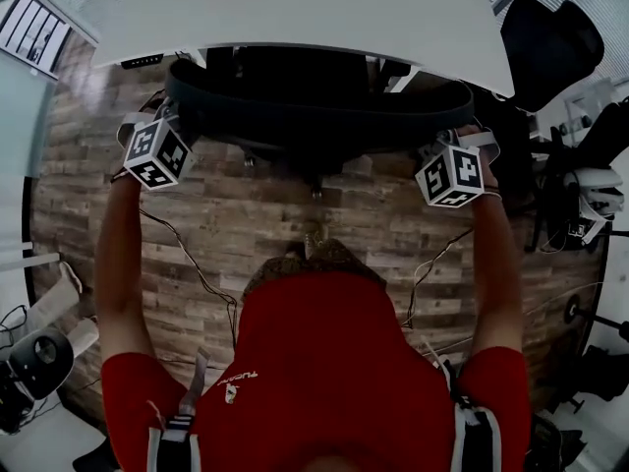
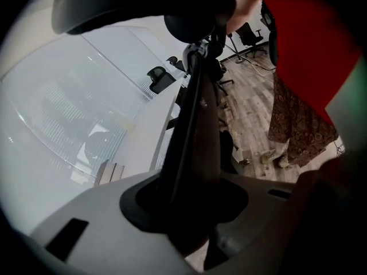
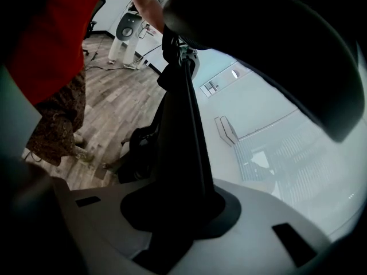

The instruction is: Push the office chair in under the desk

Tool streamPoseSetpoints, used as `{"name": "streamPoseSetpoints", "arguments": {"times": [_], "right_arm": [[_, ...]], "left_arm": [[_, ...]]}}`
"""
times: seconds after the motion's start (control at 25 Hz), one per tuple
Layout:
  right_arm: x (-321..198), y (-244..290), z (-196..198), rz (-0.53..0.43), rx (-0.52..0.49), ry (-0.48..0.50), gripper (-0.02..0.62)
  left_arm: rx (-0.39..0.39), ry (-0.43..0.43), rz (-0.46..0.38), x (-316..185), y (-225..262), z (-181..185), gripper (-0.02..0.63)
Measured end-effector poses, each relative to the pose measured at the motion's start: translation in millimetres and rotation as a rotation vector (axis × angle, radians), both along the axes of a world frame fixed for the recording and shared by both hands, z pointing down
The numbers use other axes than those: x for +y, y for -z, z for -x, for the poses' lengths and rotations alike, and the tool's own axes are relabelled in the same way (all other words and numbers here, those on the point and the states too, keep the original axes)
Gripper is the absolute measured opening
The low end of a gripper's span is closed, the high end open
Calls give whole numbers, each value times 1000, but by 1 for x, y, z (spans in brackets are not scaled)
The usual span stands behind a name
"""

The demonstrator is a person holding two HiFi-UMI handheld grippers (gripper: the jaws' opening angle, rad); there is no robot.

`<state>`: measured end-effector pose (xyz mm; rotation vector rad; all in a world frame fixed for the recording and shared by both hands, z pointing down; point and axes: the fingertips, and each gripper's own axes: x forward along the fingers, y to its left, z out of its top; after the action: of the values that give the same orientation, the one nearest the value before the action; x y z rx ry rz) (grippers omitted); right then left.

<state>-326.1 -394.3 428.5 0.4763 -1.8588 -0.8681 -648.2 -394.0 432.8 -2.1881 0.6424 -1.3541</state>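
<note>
The black office chair (image 1: pixel 314 116) stands with its seat tucked beneath the white desk (image 1: pixel 295 13); only the curved top of its backrest shows in the head view. My left gripper (image 1: pixel 169 118) clamps the left end of that backrest rim, and my right gripper (image 1: pixel 460 138) clamps the right end. In the left gripper view the dark backrest edge (image 2: pixel 195 130) runs up from between the jaws of the left gripper (image 2: pixel 189 211). The right gripper view shows the same edge (image 3: pixel 183 142) pinched in the right gripper (image 3: pixel 172 216). Both grippers are shut on the chair back.
A second black chair (image 1: pixel 545 37) stands at the desk's right end. White and black equipment (image 1: pixel 590 195) crowds the right side, and a round device (image 1: pixel 39 362) sits low left. Thin cables (image 1: pixel 187 254) trail across the wooden floor.
</note>
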Motion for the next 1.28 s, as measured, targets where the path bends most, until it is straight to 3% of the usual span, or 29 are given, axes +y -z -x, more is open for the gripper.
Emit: {"name": "streamPoseSetpoints", "arguments": {"times": [0.64,1.28], "right_arm": [[-71,-4,17,25,9,-88,107],[-123,-1,12,41,15,-91,107]], "left_arm": [[-21,-49,20,-97,-2,20,138],[-21,-45,18,-145,0,14,137]]}}
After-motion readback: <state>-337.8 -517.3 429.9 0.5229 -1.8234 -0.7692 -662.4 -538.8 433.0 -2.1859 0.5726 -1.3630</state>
